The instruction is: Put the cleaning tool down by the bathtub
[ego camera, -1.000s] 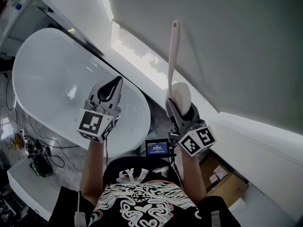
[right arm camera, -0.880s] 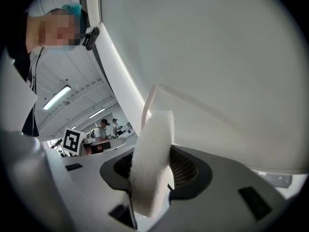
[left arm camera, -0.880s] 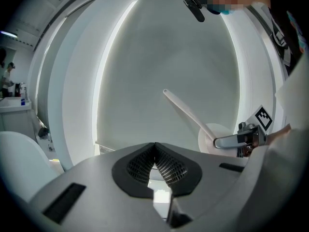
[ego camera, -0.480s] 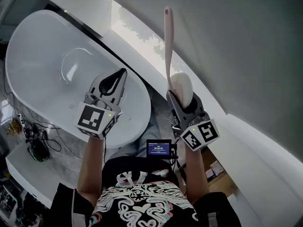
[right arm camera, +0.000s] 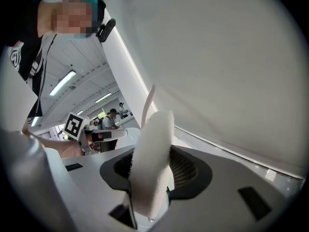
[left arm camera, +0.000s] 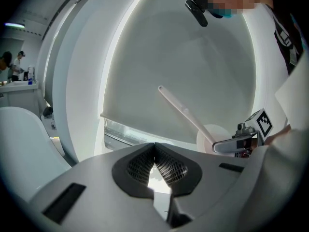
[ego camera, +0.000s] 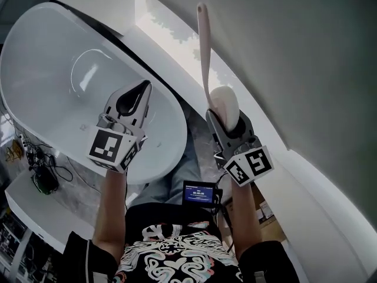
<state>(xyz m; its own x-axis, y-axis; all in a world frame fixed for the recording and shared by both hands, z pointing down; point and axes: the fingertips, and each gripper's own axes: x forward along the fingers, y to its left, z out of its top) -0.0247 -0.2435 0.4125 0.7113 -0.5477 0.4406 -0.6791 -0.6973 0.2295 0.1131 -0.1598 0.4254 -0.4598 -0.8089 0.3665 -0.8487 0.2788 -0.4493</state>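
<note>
No legible text anywhere. Small screen (ego camera: 196, 192) at the person's chest: light characters on blue, too small to read. Left gripper (ego camera: 140, 92) and right gripper (ego camera: 226, 118) cubes: black-and-white square markers (ego camera: 111, 147), no letters. Shirt print (ego camera: 177, 253): white pattern, unreadable.

- A low window strip (ego camera: 154, 17) ran along the foot of a plain grey wall (ego camera: 294, 52); it was bright, with leaves showing through.
- Below the window, a white ledge (ego camera: 330, 184) followed the wall.
- Well away from the window, the grey marbled floor (ego camera: 79, 187) carried loose black cables (ego camera: 44, 173).
- Far from the window, long ceiling lights (right arm camera: 63, 82) glowed in an open hall.
</note>
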